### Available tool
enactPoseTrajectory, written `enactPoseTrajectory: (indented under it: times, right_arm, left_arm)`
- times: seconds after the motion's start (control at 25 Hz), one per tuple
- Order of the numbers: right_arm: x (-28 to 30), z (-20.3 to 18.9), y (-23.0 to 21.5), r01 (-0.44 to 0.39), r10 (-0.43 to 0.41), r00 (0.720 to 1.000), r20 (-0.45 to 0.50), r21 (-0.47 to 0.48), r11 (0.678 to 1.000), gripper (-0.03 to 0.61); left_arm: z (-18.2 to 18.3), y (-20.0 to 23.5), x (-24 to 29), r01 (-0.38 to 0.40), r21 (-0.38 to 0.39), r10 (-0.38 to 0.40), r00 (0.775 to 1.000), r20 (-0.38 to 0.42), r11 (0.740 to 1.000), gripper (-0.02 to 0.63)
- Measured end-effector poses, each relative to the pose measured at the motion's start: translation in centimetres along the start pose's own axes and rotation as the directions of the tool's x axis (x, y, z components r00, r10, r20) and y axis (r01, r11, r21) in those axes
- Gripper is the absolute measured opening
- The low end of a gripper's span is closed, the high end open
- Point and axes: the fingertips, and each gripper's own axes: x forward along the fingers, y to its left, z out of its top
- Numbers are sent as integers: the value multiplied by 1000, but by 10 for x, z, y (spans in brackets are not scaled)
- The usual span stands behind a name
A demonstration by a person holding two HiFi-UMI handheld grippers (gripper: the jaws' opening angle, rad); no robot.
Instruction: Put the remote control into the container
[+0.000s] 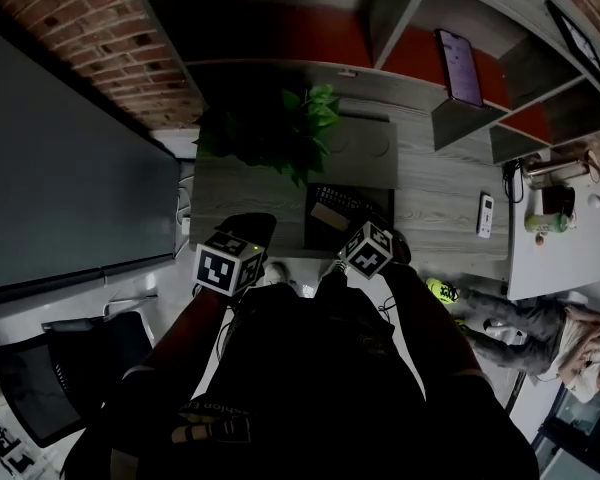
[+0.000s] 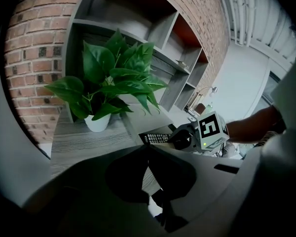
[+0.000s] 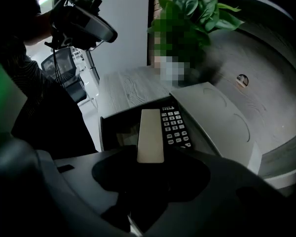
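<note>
Right tool (image 3: pixel 150 168) points at the container (image 3: pixel 103 128); black remote control (image 3: pixel 175 127) lies inside

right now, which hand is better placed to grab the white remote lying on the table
Right. The white remote lies right of the container, on the right gripper's side; its tongs are open and empty.

- Plant (image 1: pixel 298 128) in white pot (image 2: pixel 97 123), upright on wood desk (image 1: pixel 440 183).
- Brick wall (image 1: pixel 100 38) behind grey shelves (image 1: pixel 380 28); phone (image 1: pixel 460 68) in one bay.
- Dark screen (image 1: pixel 70 188) at left, chair (image 1: pixel 50 378) below it.
</note>
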Motion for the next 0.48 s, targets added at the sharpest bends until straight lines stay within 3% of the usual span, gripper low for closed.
enactPoseTrajectory:
  times: [0.24,0.48]
  right_arm:
    - [17,-7,2,-7,2,999,-53,-85,996,189]
    - [14,-8,-4,65,-70,995,-68,-77,995,190]
  left_arm:
    - [-4,5,-6,-8,-13,8,1000,20,1000,6]
    - [-3,4,-11,-4,-11,4,1000,29,1000,6]
